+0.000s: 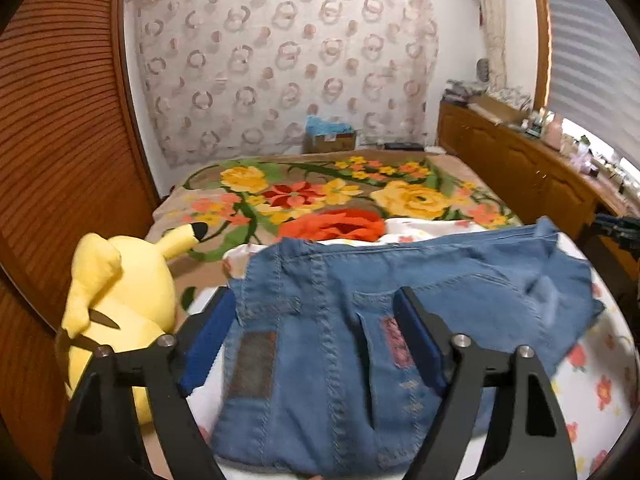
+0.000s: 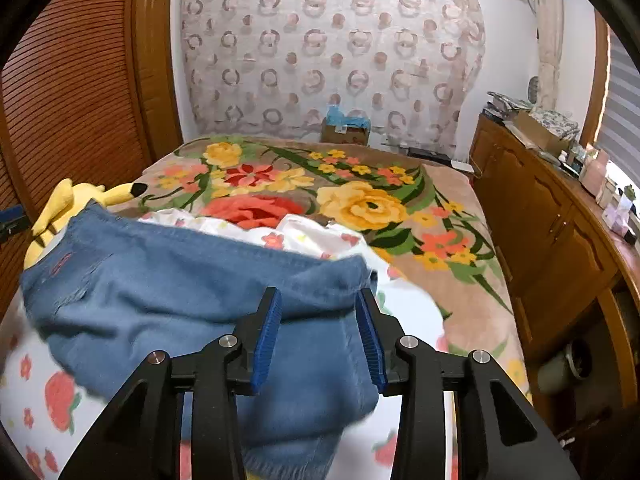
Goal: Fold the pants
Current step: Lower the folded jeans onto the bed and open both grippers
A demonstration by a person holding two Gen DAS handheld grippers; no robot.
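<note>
jeans (image 1: pixel 336 320) lie folded on strawberry-print sheet (image 1: pixel 592 376), under and just ahead of both tools – left gripper (image 1: pixel 316 336) jaws wide, right gripper (image 2: pixel 318 336) jaws partly apart, neither pinching denim – one fold looks done, smaller folds and smoothing probably left

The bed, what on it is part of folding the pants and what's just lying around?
Part of the job:
- blue jeans
- left tool, open over the jeans
- right tool, open over the jeans

Just lying about:
- yellow plush toy
- white strawberry-print cloth under the jeans
- flowered blanket
- cardboard box beyond the bed
</note>
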